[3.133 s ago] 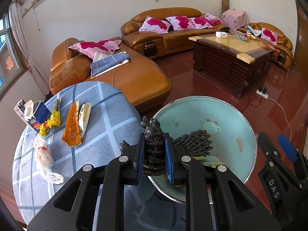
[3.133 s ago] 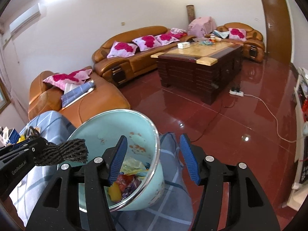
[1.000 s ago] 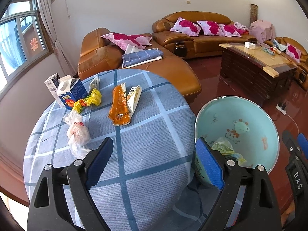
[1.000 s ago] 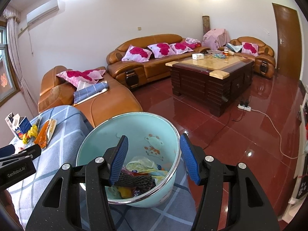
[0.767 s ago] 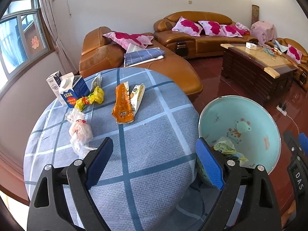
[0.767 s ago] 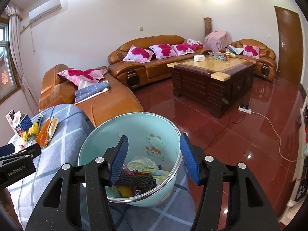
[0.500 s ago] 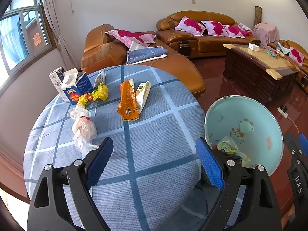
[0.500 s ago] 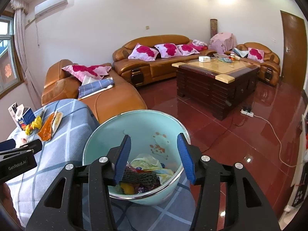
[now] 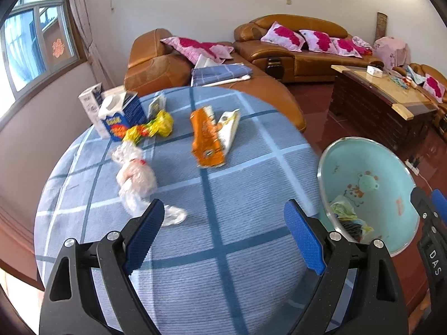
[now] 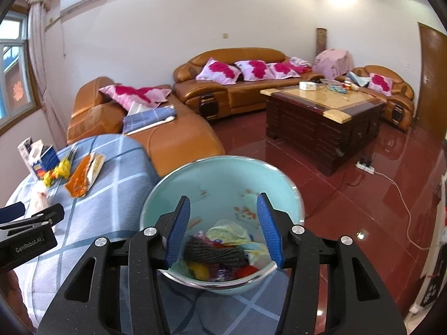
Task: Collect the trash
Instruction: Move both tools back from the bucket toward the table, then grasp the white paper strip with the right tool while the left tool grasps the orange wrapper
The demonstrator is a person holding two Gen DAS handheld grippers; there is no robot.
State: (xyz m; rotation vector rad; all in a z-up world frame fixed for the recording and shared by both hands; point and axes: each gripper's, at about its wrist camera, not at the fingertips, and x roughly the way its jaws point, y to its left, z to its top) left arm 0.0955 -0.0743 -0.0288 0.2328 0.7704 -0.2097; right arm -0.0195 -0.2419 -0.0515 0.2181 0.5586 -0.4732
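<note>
The round table wears a light blue cloth crossed by dark blue and white stripes. On it lie an orange wrapper, a white one beside it, a yellow bag with red print, a clear whitish plastic bag and a blue-and-white carton. The basin is pale mint green with orange cartoon prints and a silvery rim, holding a grey mesh sleeve among yellow, red and purple scraps. Both grippers are black with blue pads. The far sofas are tan leather with pink-and-magenta cushions; the floor is glossy dark red.

Checked blue table carries wrappers, bag, cartons.
</note>
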